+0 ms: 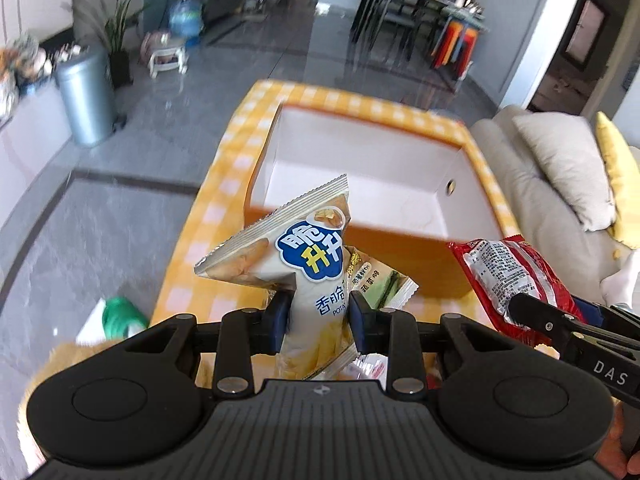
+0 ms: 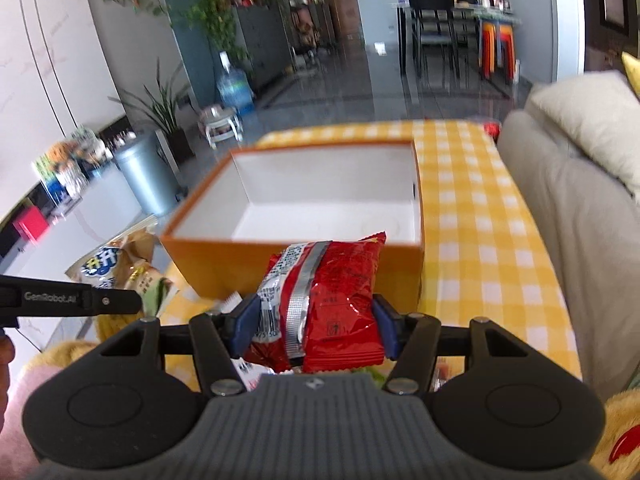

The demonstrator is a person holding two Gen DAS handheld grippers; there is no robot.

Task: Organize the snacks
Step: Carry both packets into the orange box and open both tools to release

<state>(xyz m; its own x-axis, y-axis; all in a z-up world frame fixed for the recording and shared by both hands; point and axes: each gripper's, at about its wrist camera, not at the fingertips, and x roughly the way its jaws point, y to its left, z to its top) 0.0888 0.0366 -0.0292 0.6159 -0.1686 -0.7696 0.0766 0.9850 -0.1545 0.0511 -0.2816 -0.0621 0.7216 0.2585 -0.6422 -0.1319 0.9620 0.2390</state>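
Observation:
My left gripper is shut on a pale potato-chip bag with a blue logo, held upright in front of the open orange box. A second greenish packet sits behind the chip bag; I cannot tell whether it is gripped too. My right gripper is shut on a red snack packet, held just before the orange box, whose white inside shows no snacks. The red packet also shows at the right of the left wrist view, and the chip bag at the left of the right wrist view.
The box stands on a table with a yellow checked cloth. A beige sofa with cushions runs along the right. A grey bin and plants stand on the floor at left. More snack packets lie under the grippers.

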